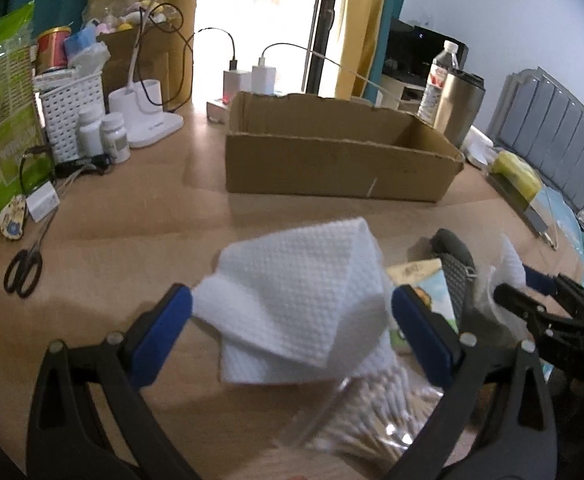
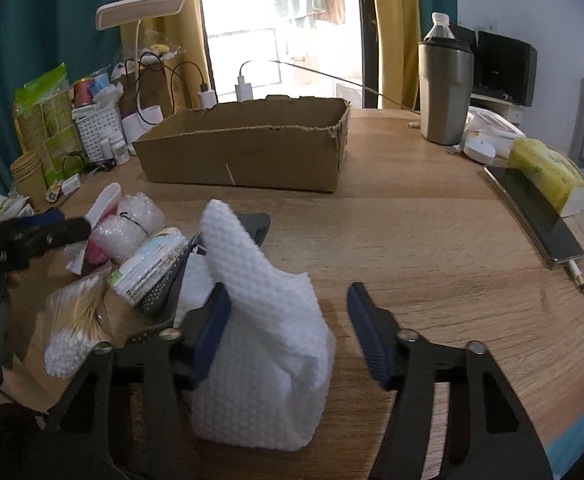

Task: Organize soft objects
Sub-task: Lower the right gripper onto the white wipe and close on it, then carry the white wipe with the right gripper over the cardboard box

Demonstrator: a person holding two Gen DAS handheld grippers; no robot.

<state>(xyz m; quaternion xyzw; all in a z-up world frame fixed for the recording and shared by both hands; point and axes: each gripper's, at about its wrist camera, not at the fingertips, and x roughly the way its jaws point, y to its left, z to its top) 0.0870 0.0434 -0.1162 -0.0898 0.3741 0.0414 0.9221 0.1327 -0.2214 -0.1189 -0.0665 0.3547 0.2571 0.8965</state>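
Hovering over the wooden table point(image 2: 431, 232), both grippers have jaws spread wide. Left gripper point(image 1: 292, 320) frames a folded white embossed cloth point(image 1: 292, 300); cloth fills the gap between the blue pads, cannot tell if either pad actually touches it. Right gripper point(image 2: 288, 332) sits around another white cloth point(image 2: 264, 344), which stands crumpled on the table; left pad is touching or just beside it, right pad clearly apart.

Open cardboard box point(image 2: 248, 152) stands mid-table beyond both cloths, top edges torn, inside not visible from this low angle. Bare table lies between the cloths and the box front wall, also wide bare wood to the right in the right wrist view.

Clutter pile near the left gripper: bag of cotton swabs point(image 2: 78, 320), small round tin point(image 2: 148, 268), dark mesh item point(image 2: 172, 280), wrapped white rolls point(image 2: 128, 224).

Table's right edge: phone point(image 2: 535, 216) with cable, yellow tissue pack point(image 2: 543, 172) resting partly on it. Steel tumbler point(image 2: 445, 92) and water bottle point(image 1: 439, 76) behind the box on the right. Left side: white basket point(image 1: 70, 112), pill bottles point(image 1: 102, 134), scissors point(image 1: 24, 268), desk lamp point(image 2: 140, 12), chargers point(image 1: 248, 76) behind the box.
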